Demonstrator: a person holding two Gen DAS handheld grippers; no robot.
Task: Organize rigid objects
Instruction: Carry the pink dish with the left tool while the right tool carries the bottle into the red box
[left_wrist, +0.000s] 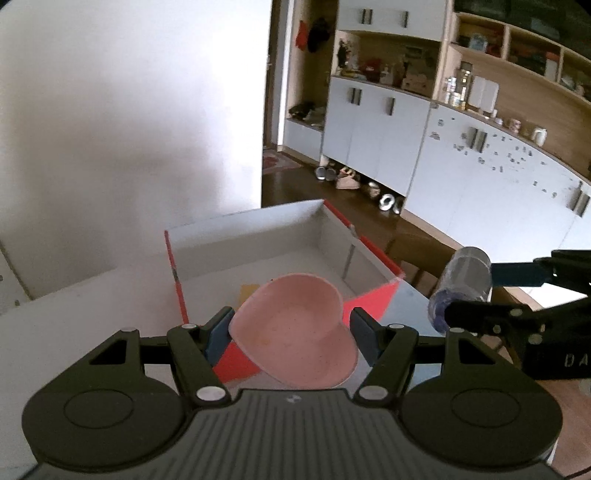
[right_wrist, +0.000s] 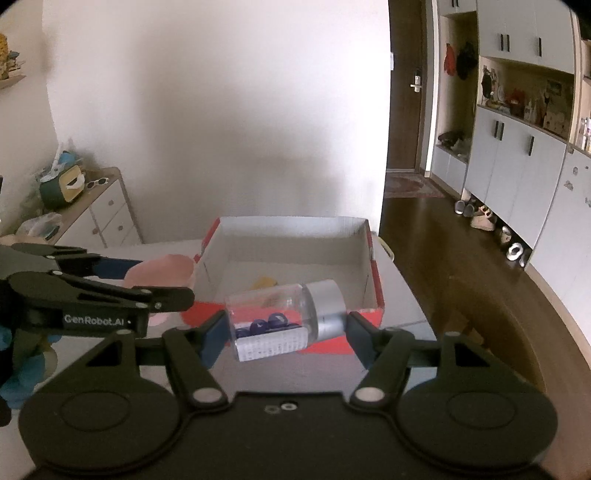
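Note:
My left gripper (left_wrist: 291, 332) is shut on a pink heart-shaped bowl (left_wrist: 295, 332) and holds it in the air at the near edge of a red-and-white cardboard box (left_wrist: 258, 240). My right gripper (right_wrist: 284, 334) is shut on a clear jar (right_wrist: 284, 317) with a silver lid and dark blue pieces inside, held sideways in front of the same box (right_wrist: 295, 240). The jar also shows at the right of the left wrist view (left_wrist: 463, 282), and the pink bowl at the left of the right wrist view (right_wrist: 162, 273). A yellow object (right_wrist: 264, 282) lies inside the box.
The box stands on a white table (left_wrist: 74, 314). A white wall is behind it. A small dresser (right_wrist: 99, 218) with clutter stands at far left. Cabinets (left_wrist: 461, 166), shoes (left_wrist: 347, 179) and dark wood floor lie to the right.

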